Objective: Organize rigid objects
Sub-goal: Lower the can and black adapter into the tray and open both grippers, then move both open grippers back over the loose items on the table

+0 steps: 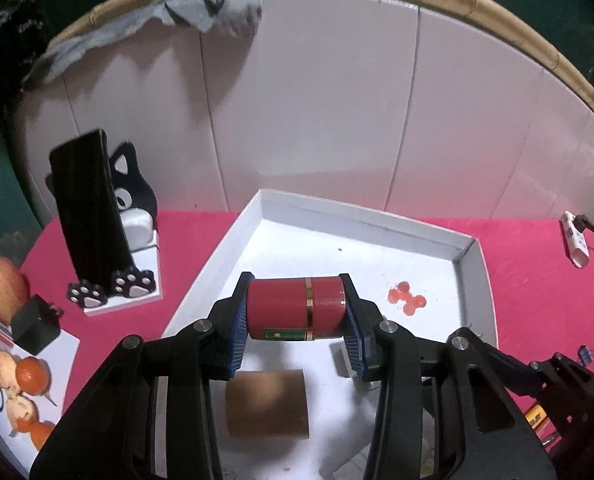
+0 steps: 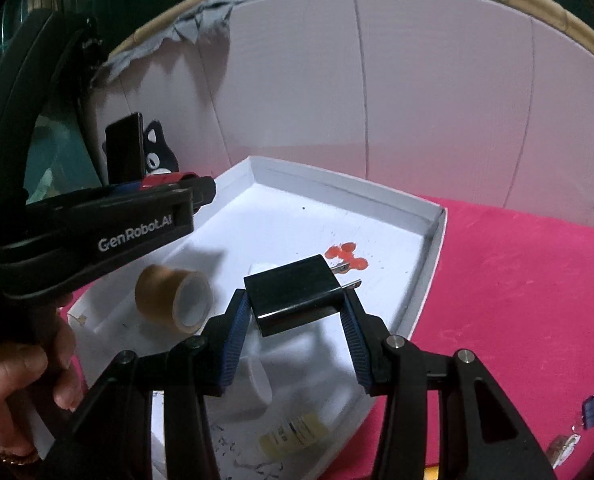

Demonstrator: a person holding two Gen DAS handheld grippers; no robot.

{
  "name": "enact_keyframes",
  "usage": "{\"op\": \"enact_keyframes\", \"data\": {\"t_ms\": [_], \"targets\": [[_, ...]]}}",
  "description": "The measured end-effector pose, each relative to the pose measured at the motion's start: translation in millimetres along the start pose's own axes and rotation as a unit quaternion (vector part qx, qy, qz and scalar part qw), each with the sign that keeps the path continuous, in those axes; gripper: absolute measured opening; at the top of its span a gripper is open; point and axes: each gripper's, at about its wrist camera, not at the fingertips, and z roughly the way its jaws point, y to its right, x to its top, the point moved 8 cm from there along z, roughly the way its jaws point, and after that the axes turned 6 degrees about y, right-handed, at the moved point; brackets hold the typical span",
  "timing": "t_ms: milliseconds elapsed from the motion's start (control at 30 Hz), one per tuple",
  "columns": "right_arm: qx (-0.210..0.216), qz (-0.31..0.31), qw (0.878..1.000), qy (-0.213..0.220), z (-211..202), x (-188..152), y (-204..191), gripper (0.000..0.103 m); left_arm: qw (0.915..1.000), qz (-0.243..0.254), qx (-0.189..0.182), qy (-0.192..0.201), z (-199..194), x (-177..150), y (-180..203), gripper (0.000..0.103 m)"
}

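Two grippers are in use, each clamped on one item above the white tray (image 1: 463, 248), which rests on a pink tablecloth (image 1: 537, 280).

Left gripper (image 1: 297, 312): the jaws stand partly open and press on both flat ends of a red cylindrical canister (image 1: 293, 308) with gold bands. The canister lies crosswise between the blue pads (image 1: 233, 340). In the left wrist view, a roll of brown tape (image 1: 267, 406) lies on the tray floor at 6 o'clock from the canister, and a red stain (image 1: 407, 298) marks the floor at 3 o'clock.

Right gripper (image 2: 295, 308): the jaws stand partly open and grip the sides of a black plug adapter (image 2: 293, 294); its two metal prongs (image 2: 347, 276) point toward 2 o'clock in the right wrist view. The tape roll lies at 9 o'clock from the adapter.

At 10 o'clock from the canister, outside the tray, a dark phone (image 1: 87, 208) leans upright in a cat-shaped stand (image 1: 133, 240). A hand (image 2: 21, 384) holds the left gripper's handle at 8 o'clock in the right wrist view.
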Motion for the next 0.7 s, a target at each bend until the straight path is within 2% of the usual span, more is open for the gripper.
{"op": "enact_keyframes", "data": {"t_ms": [67,133,200,267,300,333,400,433,467,567,700], "targets": [[0.000,-0.001,1.000,0.000,2.7,-0.5,-1.6,0.047,1.0000,-0.005,0.000,-0.007,3.9,-3.1,-1.3,0.040],[-0.003,-0.005,1.000,0.005,2.3,-0.4,-1.7,0.054,0.9999,-0.014,-0.001,-0.009,4.9,-5.0,-3.9,0.040],[-0.005,-0.006,1.000,0.010,0.3,-0.3,-1.4,0.083,0.9998,-0.018,-0.001,-0.007,4.0,-5.7,-5.1,0.043],[-0.009,-0.007,1.000,0.019,-4.5,0.2,0.3,0.087,0.9996,-0.026,-0.007,-0.006,2.1,-6.4,-6.4,0.062],[-0.010,-0.007,1.000,0.021,-6.6,0.4,1.1,0.087,0.9995,-0.029,-0.009,-0.005,0.8,-6.8,-7.1,0.084],[-0.009,-0.006,1.000,0.024,-10.5,0.7,2.5,0.087,0.9994,-0.034,-0.011,-0.001,-1.5,-7.2,-8.9,0.091],[-0.011,-0.003,0.999,0.031,-18.9,0.8,5.4,0.091,0.9992,-0.038,-0.009,0.005,-6.8,-8.1,-12.0,0.092],[-0.014,-0.003,0.999,0.038,-26.8,1.1,7.8,0.094,0.9987,-0.047,-0.014,0.010,-12.5,-8.8,-14.3,0.099],[-0.017,-0.003,0.999,0.044,-33.4,1.6,10.2,0.103,0.9983,-0.053,-0.018,0.015,-17.4,-8.9,-15.6,0.103],[-0.025,0.000,0.996,0.086,-68.1,6.8,22.0,0.103,0.9964,-0.069,-0.033,0.037,-41.5,-7.7,-16.1,0.103],[-0.057,0.009,0.987,0.152,-129.3,16.0,51.6,0.103,0.9908,-0.076,-0.076,0.082,-82.7,-4.9,-3.2,0.103]]}}
